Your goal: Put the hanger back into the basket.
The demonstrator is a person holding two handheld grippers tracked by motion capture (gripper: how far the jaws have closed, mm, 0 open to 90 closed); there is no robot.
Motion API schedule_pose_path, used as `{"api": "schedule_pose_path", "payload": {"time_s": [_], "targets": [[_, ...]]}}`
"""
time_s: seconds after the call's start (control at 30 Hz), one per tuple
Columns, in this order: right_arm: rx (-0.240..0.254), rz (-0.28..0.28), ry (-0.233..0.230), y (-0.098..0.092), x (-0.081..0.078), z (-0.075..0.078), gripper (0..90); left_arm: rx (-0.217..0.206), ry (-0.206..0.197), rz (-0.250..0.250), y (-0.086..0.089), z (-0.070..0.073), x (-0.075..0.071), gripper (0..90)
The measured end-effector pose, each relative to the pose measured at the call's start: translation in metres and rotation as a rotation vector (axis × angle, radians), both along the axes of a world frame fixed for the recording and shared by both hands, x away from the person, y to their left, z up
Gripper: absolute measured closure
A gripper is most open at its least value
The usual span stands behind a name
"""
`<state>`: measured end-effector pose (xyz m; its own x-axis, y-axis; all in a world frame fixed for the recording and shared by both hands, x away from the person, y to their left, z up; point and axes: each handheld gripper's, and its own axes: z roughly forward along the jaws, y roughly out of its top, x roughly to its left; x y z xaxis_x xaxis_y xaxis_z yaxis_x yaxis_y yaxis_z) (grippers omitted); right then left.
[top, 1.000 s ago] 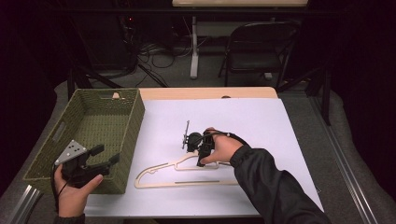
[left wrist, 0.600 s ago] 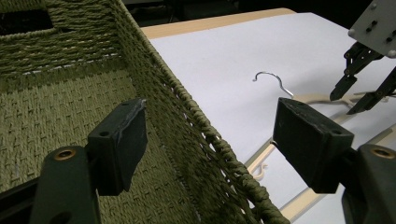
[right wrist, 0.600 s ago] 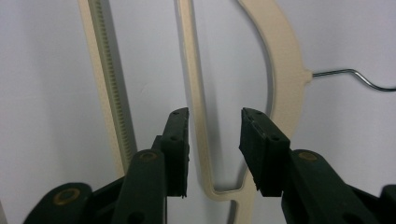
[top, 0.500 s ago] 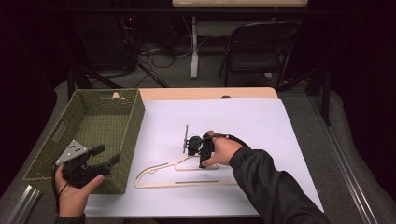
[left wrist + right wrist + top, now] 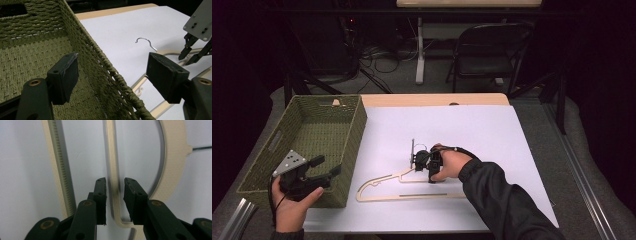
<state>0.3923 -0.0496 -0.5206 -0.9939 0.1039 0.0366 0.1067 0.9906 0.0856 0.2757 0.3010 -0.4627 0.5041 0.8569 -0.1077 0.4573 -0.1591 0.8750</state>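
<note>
A cream plastic hanger (image 5: 412, 195) with a metal hook (image 5: 412, 149) lies flat on the white table cover. My right gripper (image 5: 418, 164) points down at its upper arm near the neck. In the right gripper view its jaws (image 5: 115, 195) straddle the thin hanger arm (image 5: 113, 165). They have just been closing, and a narrow gap still shows on each side of the arm. My left gripper (image 5: 328, 167) is held open at the front right corner of the green woven basket (image 5: 358, 125). Its wide jaws (image 5: 112, 77) stand either side of the basket wall (image 5: 105, 67).
The white cover (image 5: 472, 130) lies on a wooden table whose far edge (image 5: 437, 99) shows. A dark chair (image 5: 487, 55) and floor cables (image 5: 377, 50) are behind the table. A metal rail (image 5: 232, 222) runs by its front left corner. The other gripper (image 5: 193, 50) and the hook (image 5: 146, 42) show beyond the basket.
The right gripper has edged slightly nearer the hanger's upper arm. The left hand, the basket and the hanger have stayed where they were.
</note>
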Motion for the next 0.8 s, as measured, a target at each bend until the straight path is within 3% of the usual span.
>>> {"api": "schedule_pose_path", "payload": {"time_s": [0.33,0.8], "targets": [[-0.019,-0.004,0.02,-0.0073,0.0007,-0.0046,77.1,-0.001,0.001,-0.001,0.0001,-0.0001,0.0002,25.9],[-0.031,0.01,0.01,-0.0065,0.0005,-0.0066,83.2,0.001,-0.001,0.003,0.0001,-0.0007,0.0004,26.3]]}}
